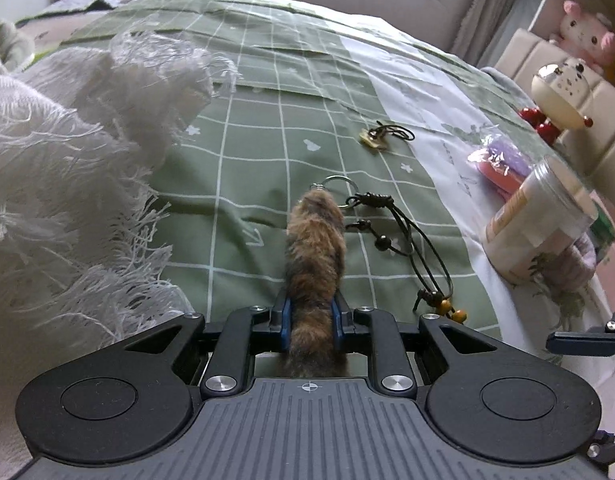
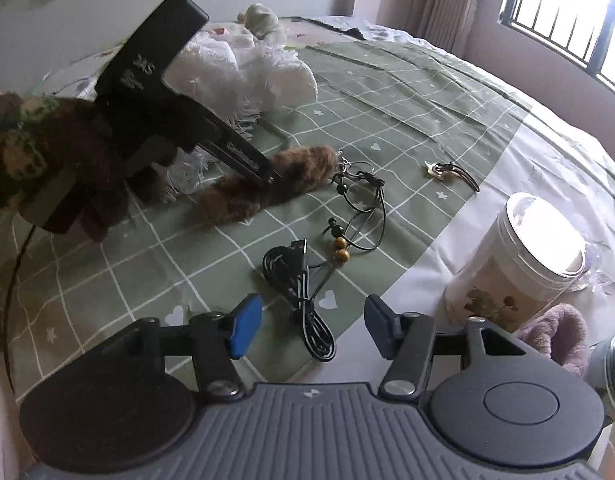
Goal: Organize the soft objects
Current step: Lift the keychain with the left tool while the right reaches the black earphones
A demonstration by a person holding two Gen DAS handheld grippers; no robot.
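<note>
Two claws | left claw (image 1: 311, 316) clamped on fur tail (image 1: 315, 240), end hidden | right claw (image 2: 313, 328) apart, empty

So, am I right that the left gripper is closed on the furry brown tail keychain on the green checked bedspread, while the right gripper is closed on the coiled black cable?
Not quite: the right gripper is open, its pads standing clear on either side of the coiled black cable, as the right wrist view shows. The rest holds: the left gripper is closed on the furry brown tail keychain on the green checked bedspread.
</note>
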